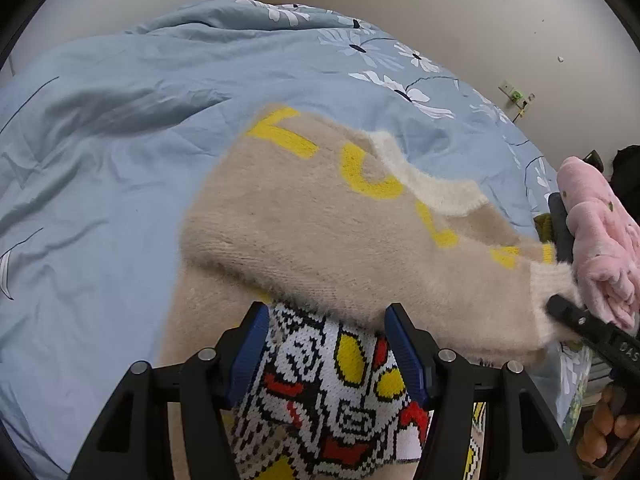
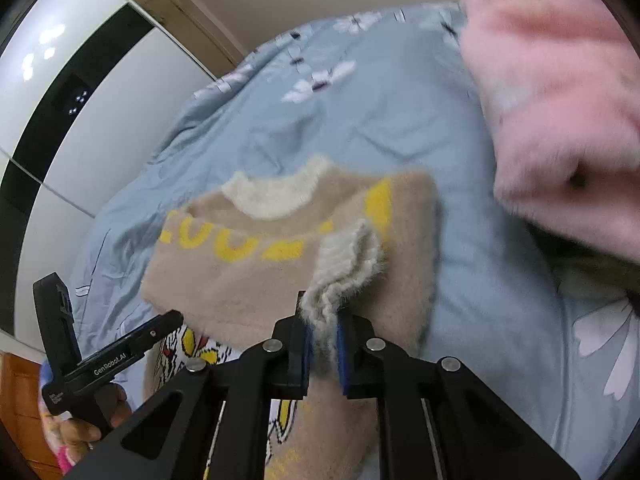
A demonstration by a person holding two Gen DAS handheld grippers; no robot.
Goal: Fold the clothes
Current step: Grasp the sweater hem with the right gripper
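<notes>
Beige sweater (image 1: 320,232) on blue floral duvet (image 1: 100,168), yellow lettering up, white collar (image 2: 276,196) toward far side. Right gripper (image 2: 322,344) clamped narrow on ribbed cuff (image 2: 344,264), sleeve drawn across sweater body. Left gripper (image 1: 326,344) spread wide, 2 blue pads straddling knitted cartoon face panel (image 1: 340,392), gripping nothing. Pink fluffy garment (image 2: 560,120) at right, blurred.

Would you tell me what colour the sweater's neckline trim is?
Creamy white, against the beige sweater; the neckline trim shows best in the right wrist view.
</notes>
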